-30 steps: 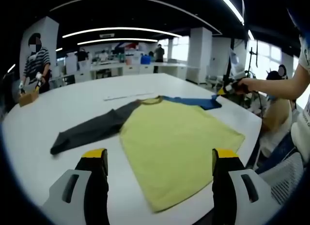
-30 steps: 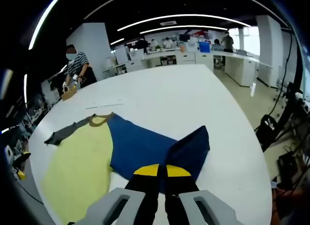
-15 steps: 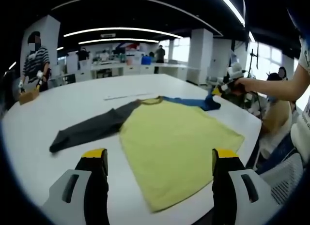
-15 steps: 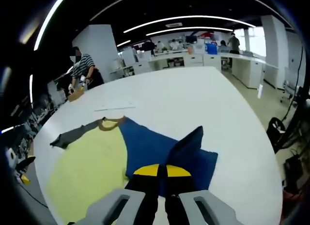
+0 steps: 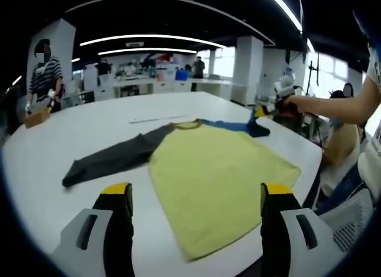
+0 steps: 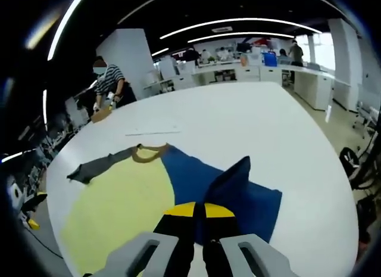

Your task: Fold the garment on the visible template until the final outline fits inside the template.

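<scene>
**Garment sleeve is being held up for folding**

The garment is lying flat on the white table. Its blue sleeve is being pinched and lifted by the closed right gripper. The left gripper is being kept open, empty, above the yellow body. The sleeve could be dropped crooked if the pinch is thin. The near hem is lying close to the table edge; beyond the collar, much free room is being left.

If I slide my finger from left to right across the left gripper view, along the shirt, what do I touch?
Long dark grey sleeve → big yellow-green shirt body → folded blue sleeve → the right hand-held gripper, pinching that blue sleeve at the white table's far right edge.
</scene>
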Demonstrator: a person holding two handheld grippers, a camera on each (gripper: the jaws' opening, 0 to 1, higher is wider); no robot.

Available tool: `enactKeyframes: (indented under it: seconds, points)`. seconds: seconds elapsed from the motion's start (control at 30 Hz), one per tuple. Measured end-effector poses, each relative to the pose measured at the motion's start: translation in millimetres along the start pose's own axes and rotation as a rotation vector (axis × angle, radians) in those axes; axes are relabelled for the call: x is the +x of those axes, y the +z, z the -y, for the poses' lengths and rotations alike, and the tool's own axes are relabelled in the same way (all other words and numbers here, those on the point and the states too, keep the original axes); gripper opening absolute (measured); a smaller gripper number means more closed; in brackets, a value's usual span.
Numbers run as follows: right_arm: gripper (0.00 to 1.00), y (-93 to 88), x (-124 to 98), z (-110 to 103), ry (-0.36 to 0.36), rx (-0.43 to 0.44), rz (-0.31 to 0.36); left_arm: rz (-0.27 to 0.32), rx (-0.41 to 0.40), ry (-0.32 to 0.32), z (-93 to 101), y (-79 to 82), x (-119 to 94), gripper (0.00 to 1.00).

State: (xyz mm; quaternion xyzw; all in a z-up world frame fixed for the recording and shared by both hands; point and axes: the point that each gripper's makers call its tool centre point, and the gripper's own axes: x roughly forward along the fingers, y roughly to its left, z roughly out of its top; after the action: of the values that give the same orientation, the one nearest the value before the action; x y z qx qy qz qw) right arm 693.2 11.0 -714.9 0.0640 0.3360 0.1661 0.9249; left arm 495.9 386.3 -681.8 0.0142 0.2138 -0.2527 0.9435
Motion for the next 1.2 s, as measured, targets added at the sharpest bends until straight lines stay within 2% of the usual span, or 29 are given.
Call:
enactKeyframes:
  seconds: [0.5,1.2]
  points:
    - [0.00,8.4,17,-32,0.051,0.026,0.006,-0.008,0.000,0.005,-4.5,-6.5,0,0.85]
    - [0.00,23.9,37,-77,0.111,-0.013,0.007,-0.009,0.010,-0.010,3.8,-6.4,2,0.85]
